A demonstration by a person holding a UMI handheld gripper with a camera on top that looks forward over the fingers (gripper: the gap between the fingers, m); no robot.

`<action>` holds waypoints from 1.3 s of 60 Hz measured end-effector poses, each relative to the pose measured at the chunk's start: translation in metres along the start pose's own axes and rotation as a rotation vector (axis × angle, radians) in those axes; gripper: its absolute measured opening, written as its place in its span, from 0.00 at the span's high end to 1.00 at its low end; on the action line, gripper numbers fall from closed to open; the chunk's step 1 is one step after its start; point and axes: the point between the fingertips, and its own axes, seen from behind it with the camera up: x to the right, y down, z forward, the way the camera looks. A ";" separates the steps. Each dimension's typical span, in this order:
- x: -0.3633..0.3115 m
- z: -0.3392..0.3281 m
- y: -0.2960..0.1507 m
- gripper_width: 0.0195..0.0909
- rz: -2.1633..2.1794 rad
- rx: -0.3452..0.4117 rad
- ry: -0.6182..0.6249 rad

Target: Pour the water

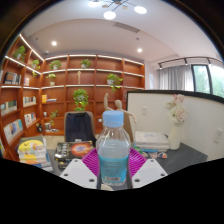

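Nearest to us, the gripper (113, 172) shows as two pale fingers at the bottom of the view, each with a magenta pad (92, 162) on its inner face. Between them stands a clear plastic water bottle (113, 150) with a light blue cap — upright, its body filling the space between the pads. The pads meet the bottle's sides with no gap that we can see, so the fingers appear to be pinching the bottle.

Just behind the bottle we see a dark tabletop (185, 158). Toward its left edge lies a clutter of small things, among them a yellow object (31, 152) and a round container (80, 150); we cannot tell more about them. Toward the right side of the tabletop rests a flat stack of white papers or boxes (151, 139), and beyond it a pale vase of flowers (176, 118) stands upright.

Behind the table sits a dark office chair (79, 125). Farther back, wooden shelves (70, 85) cover the rear wall and run along the left wall, carrying green potted plants (81, 98) and framed pictures. To the right we see a white wall and a window with curtains (190, 78). Overhead, round ceiling lights (109, 15) glow in a white ceiling.
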 end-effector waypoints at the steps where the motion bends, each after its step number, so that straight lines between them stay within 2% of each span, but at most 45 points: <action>1: 0.008 0.002 0.003 0.80 -0.009 -0.002 0.019; 7: 0.039 0.002 0.022 0.79 -0.036 -0.029 0.093; 14: 0.076 0.022 0.068 0.79 -0.049 -0.065 0.121; 32: 0.105 0.042 0.147 0.78 -0.067 -0.148 0.101; 35: 0.105 0.043 0.144 0.78 -0.045 -0.117 0.096; 42: 0.107 0.042 0.147 0.78 -0.013 -0.121 0.085; 51: 0.112 0.042 0.147 0.61 0.057 -0.115 0.077; 52: 0.111 0.040 0.148 0.58 0.064 -0.118 0.072; 56: 0.107 0.037 0.151 0.31 0.062 -0.127 0.047; 58: 0.105 0.034 0.153 0.24 0.052 -0.132 0.034; 69: 0.096 -0.004 0.163 0.24 0.003 -0.165 -0.001; 78: 0.084 -0.059 0.145 0.22 -0.037 -0.136 -0.062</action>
